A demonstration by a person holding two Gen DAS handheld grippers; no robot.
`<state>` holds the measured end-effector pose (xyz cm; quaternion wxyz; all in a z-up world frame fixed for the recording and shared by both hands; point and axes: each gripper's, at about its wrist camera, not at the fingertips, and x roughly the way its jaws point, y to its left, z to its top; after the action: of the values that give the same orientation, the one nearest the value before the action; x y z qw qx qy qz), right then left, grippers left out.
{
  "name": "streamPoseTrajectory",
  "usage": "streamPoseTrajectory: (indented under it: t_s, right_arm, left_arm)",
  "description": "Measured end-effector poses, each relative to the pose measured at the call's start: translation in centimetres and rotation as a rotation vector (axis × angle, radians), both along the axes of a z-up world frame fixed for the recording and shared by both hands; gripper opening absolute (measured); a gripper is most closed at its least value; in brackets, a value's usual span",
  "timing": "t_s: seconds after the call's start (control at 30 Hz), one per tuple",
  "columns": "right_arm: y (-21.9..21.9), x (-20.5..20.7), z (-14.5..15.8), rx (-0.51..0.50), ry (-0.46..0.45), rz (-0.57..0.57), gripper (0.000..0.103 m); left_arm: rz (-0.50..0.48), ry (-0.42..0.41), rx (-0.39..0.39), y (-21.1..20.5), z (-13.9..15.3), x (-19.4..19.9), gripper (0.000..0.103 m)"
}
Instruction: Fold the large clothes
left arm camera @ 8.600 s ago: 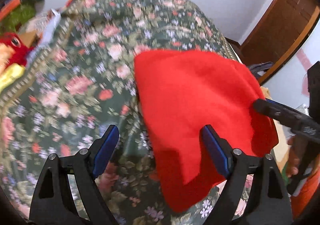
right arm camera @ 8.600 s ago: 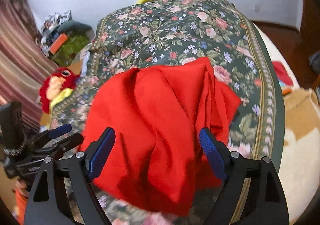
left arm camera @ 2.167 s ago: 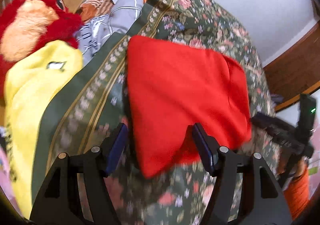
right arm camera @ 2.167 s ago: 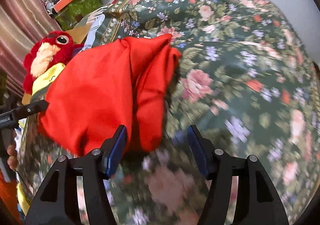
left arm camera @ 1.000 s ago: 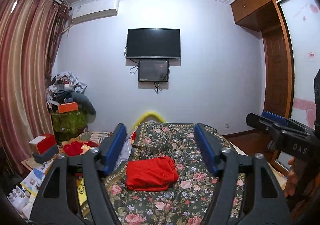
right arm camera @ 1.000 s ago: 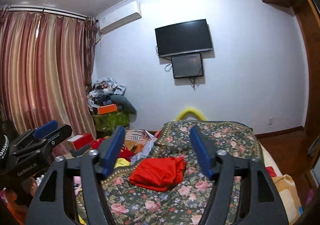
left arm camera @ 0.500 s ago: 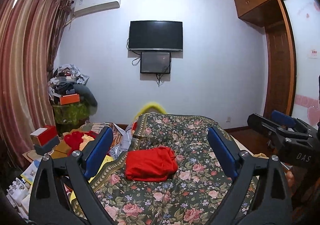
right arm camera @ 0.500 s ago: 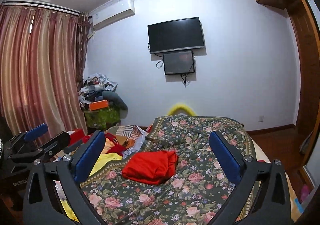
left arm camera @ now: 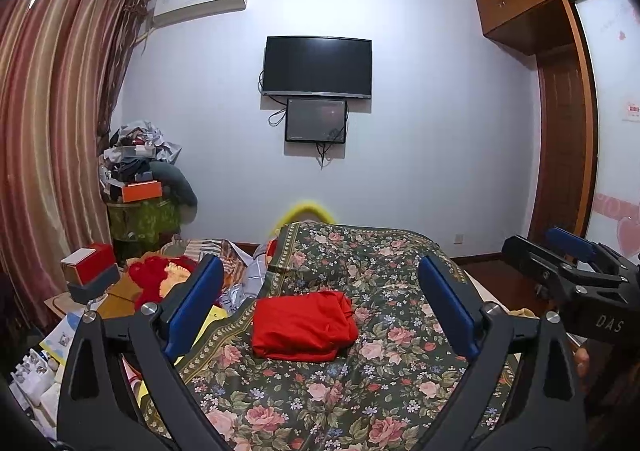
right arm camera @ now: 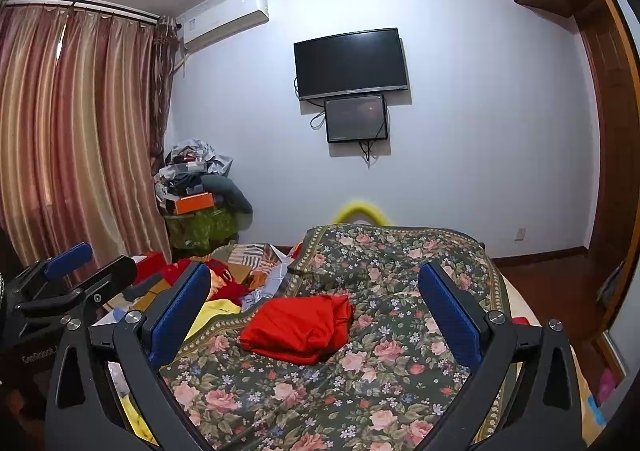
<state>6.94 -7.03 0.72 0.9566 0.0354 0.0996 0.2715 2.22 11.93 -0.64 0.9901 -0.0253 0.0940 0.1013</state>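
Both grippers are now pulled back and raised well clear of the bed; two seconds ago they were right down at the red garment, and a second ago the jaws were narrower. My read: folding of this piece is done and this is the retreat, or a pause before the next item.

Left gripper [left arm camera: 320,309]: jaws spread wide, holding nothing, touching nothing. Right gripper [right arm camera: 314,317]: same, wide apart and empty.

Red garment [left arm camera: 304,327] lies as a compact folded bundle on the floral bedspread [left arm camera: 360,383], toward its left edge, well apart from both grippers. One side looks a bit bunched.

Past it: clutter pile [left arm camera: 140,187] by the curtain [left arm camera: 44,123], then the TV [left arm camera: 318,67] on the far wall.
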Motion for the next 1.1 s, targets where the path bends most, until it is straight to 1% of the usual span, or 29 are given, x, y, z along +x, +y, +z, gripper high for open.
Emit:
streamPoseTrajectory:
  t_s: [0.27,0.5,0.87,1.1]
  right_arm:
    - [-0.07,-0.04,0.07,-0.002,0.006,0.003,0.103]
    - [-0.23,-0.02,0.01,-0.001,0.009,0.003,0.103]
    - [-0.56,0.13,0.02,-0.006,0.013,-0.002,0.103]
    - [-0.94,0.38,0.01,-0.003,0.022,-0.007,0.103]
  left_arm:
    - [0.001,0.004,-0.005,0.02,-0.03,0.12,0.099]
    - [-0.037,0.013,-0.008,-0.02,0.03,0.27,0.099]
    - [-0.043,0.019,0.002,-0.36,0.04,0.42,0.099]
    - [-0.045,0.027,0.006,-0.37,-0.14,0.65,0.101]
